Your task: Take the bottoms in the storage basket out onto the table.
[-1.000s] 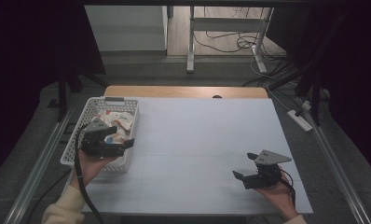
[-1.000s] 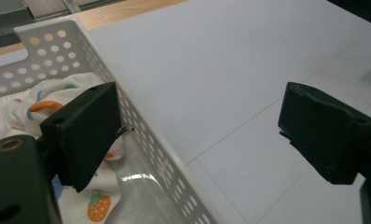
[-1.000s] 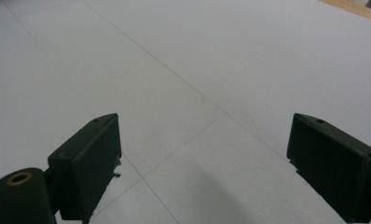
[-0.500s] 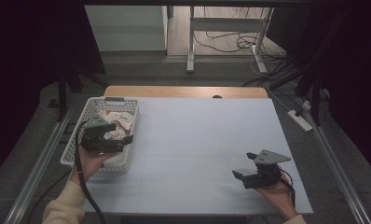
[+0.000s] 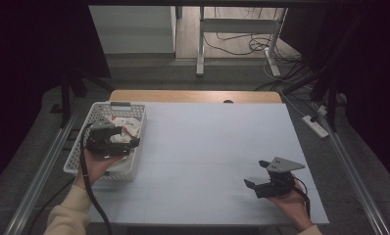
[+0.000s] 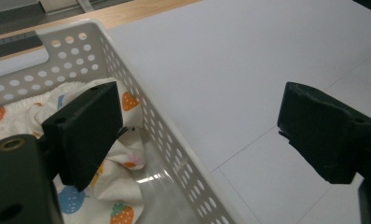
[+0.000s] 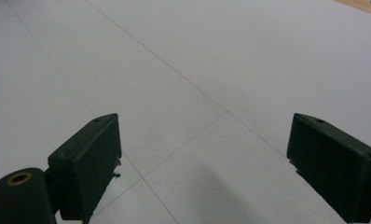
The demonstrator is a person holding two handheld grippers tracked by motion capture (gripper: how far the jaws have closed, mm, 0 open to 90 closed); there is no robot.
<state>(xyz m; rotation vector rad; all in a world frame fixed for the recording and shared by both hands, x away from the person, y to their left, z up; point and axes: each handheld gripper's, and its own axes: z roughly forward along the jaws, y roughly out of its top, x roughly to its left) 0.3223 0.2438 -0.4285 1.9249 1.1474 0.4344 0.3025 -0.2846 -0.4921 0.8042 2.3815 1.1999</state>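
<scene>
A white perforated basket point(image 5: 79, 155) point(image 6: 174, 154) stands at the table's left side. In it lies a white cloth with strawberry and fruit prints point(image 5: 127, 123) point(image 6: 123, 154). My left gripper point(image 5: 129, 142) point(image 6: 197, 126) hovers open over the basket's right wall, one jaw above the cloth and the other above the table. Nothing is held between its jaws. My right gripper point(image 5: 255, 177) point(image 7: 202, 163) rests low over the white table near the front right, open, with only bare table between its jaws.
The white table top point(image 5: 217, 142) has thin seam lines and a wooden strip point(image 5: 193, 96) along its far edge. Metal rails point(image 5: 41, 171) run along both sides. Beyond the table stand a white frame leg point(image 5: 200, 44) and floor cables point(image 5: 261, 46).
My left gripper has moved away from me along the basket, toward its far right part. The right gripper has stayed in place.
</scene>
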